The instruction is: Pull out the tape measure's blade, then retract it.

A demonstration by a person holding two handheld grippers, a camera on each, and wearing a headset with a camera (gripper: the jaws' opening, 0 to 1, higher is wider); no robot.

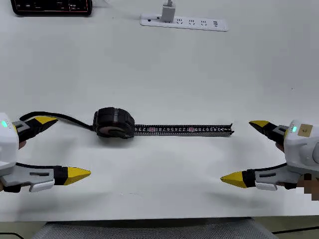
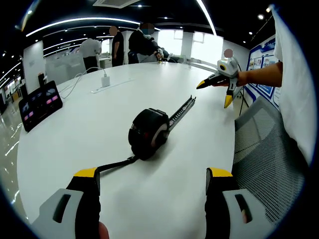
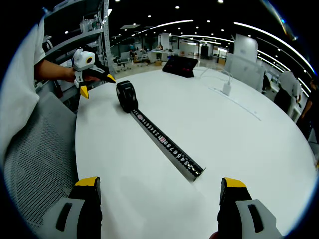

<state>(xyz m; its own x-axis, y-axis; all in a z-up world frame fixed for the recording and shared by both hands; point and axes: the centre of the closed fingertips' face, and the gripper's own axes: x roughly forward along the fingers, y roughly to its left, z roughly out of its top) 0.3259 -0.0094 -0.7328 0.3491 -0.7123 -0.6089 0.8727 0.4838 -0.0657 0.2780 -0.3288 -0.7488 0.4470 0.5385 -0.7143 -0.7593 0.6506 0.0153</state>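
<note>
At the near edge, the grey mesh of a chair [image 1: 149, 230] is seen below the white worktop [image 1: 159, 69]. The left hand-held gripper [image 1: 72, 146] is held over the worktop at the left. Its yellow-tipped jaws are spread wide and nothing is held between them. The right hand-held gripper [image 1: 236, 150] is held at the right in the same condition, jaws parted and empty. The two grippers face each other across the work.

The tape measure [image 1: 114, 122] is found lying on the worktop between them, nearer the left gripper and clear of both. Its black case rests on its side. The blade [image 1: 183, 130] is drawn out and lies flat towards the right gripper. The end hook [image 1: 231, 128] is stopped short of the right jaws. A black strap [image 1: 75, 121] is run from the case up to the far jaw of the left gripper; contact cannot be determined.

Further back, a white power strip [image 1: 183, 21] with a white plug [image 1: 168, 11] seated in it is noted. A dark screen device [image 1: 52, 7] is placed at the far left edge.
</note>
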